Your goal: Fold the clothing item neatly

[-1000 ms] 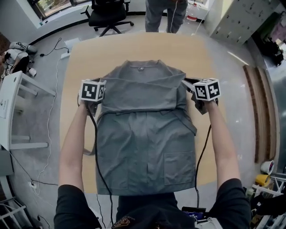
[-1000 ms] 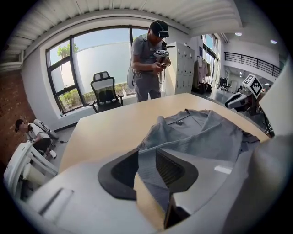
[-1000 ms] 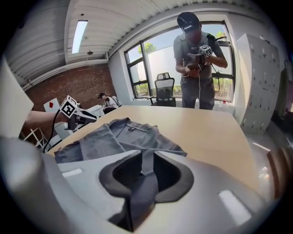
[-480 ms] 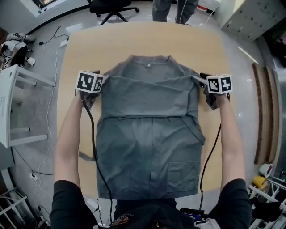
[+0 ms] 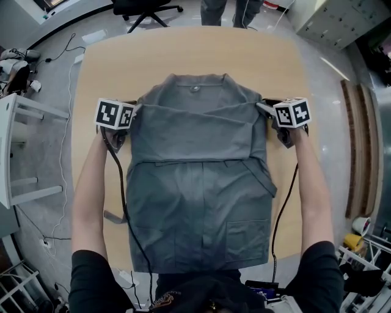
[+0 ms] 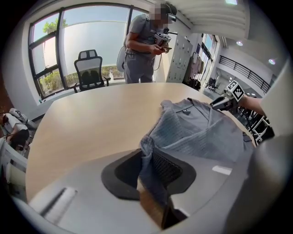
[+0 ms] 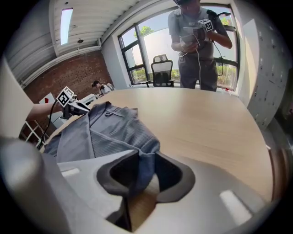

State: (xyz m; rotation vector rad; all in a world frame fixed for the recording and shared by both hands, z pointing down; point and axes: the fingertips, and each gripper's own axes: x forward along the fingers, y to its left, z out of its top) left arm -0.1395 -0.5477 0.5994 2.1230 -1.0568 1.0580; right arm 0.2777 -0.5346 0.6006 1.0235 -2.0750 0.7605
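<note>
A grey shirt (image 5: 198,183) lies spread on the round wooden table (image 5: 183,55), collar at the far side and hem hanging over the near edge. My left gripper (image 5: 137,108) is at its left shoulder and my right gripper (image 5: 261,106) at its right shoulder, both low at the table. In the left gripper view a fold of shoulder cloth (image 6: 147,157) stands between the jaws of the left gripper (image 6: 149,170), with a gap beside it. In the right gripper view, cloth (image 7: 143,164) likewise stands loosely in the right gripper (image 7: 137,176). Both pairs of jaws have just been closing.
A person (image 5: 223,9) stands at the table's far edge, next to a black office chair (image 5: 143,6). A white side table (image 5: 18,147) and floor cables are at the left. Bare wood rings the shirt on three sides.
Both grippers came down towards the table and a little apart at the shirt's shoulders. The shirt's upper part now lies flatter and wider.
</note>
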